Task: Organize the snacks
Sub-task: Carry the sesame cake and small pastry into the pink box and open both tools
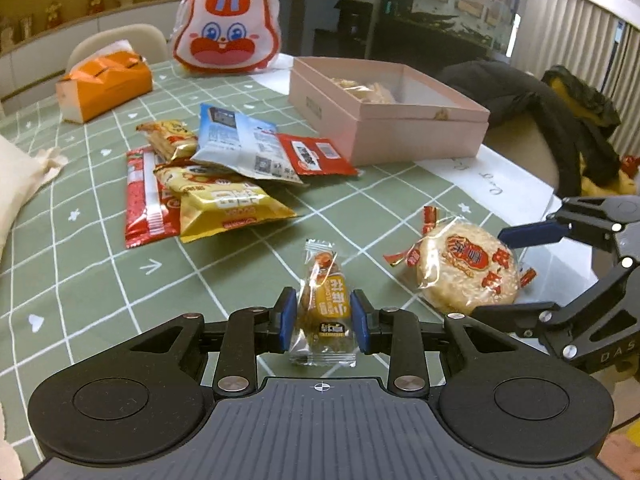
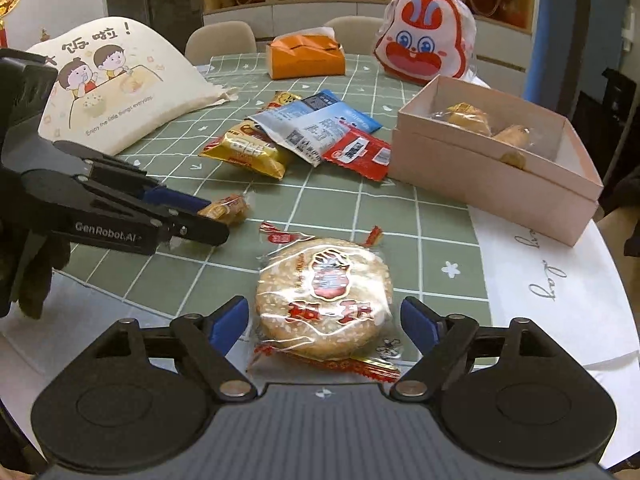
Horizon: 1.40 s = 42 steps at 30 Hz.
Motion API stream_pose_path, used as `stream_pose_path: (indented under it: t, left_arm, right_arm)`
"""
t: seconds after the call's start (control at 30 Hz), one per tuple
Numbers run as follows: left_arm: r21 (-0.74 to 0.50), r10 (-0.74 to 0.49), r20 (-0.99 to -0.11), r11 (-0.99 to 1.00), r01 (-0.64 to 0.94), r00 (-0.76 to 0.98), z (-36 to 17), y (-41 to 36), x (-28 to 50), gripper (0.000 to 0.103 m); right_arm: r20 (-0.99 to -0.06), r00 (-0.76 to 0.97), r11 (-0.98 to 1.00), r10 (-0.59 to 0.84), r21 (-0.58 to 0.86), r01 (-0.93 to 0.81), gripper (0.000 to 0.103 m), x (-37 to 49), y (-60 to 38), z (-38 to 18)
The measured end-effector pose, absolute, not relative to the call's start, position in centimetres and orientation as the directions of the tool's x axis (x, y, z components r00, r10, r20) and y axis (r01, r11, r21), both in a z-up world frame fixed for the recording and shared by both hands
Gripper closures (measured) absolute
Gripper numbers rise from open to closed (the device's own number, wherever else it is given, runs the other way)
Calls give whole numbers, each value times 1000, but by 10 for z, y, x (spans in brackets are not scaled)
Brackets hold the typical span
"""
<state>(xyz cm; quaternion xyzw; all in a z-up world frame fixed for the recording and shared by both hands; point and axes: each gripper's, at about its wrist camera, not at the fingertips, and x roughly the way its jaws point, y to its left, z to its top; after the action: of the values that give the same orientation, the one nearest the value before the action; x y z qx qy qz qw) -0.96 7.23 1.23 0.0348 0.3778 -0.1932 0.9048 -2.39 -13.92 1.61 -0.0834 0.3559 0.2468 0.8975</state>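
my own left gripper (image 1: 324, 322) is covering the lower sides of the small wrapped pastry (image 1: 325, 304). the blue packet (image 1: 244, 144) is hiding parts of the snacks under it. the cream bag (image 1: 18, 184) is running off the left edge. the print on the red sachet (image 2: 357, 153) is staying too small to read.

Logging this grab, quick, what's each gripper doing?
Left gripper: closed on the small yellow-labelled wrapped pastry.
Right gripper: open around the round clear-wrapped rice cake, not gripping.
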Motion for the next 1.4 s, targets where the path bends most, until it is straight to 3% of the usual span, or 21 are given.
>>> stream_pose_path:
  t: [0.5, 0.63, 0.67, 0.73, 0.93, 1.1, 1.2, 1.3, 1.4]
  left_arm:
    - [6, -253, -698, 933, 359, 670, 10, 55, -16, 68]
    - [0, -228, -705, 947, 322, 671, 13, 52, -18, 77]
    - [-6, -230, -704, 948, 318, 671, 15, 51, -20, 79]
    - [-24, -255, -697, 942, 334, 670, 21, 46, -26, 79]
    - [-54, -360, -579, 912, 406, 732, 70, 18, -27, 79]
    - [-118, -403, -438, 912, 393, 804, 132, -14, 37, 79]
    - [-178, -388, -466, 921, 346, 795, 146, -38, 95, 78]
    - [-261, -355, -597, 934, 245, 719, 131, -52, 156, 78]
    - [-442, -456, -679, 880, 176, 576, 87, -44, 196, 78]
  right_arm:
    - [-646, 625, 863, 439, 107, -494, 18, -4, -156, 14]
    - [-655, 613, 865, 441, 127, -486, 22, 8, -153, 8]
    - [-649, 617, 863, 444, 124, -490, 27, 7, -153, 9]
    - [-633, 618, 852, 467, 135, -506, 27, 1, -159, 15]
    - [-540, 705, 869, 460, 111, -482, 27, -22, -213, 51]
    - [-457, 796, 912, 396, 95, -399, 27, -19, -260, 89]
    - [-442, 821, 931, 360, 110, -349, 27, -8, -279, 102]
    - [-447, 828, 940, 340, 141, -310, 27, 4, -293, 110]
    - [-451, 833, 947, 321, 157, -280, 27, 16, -302, 116]
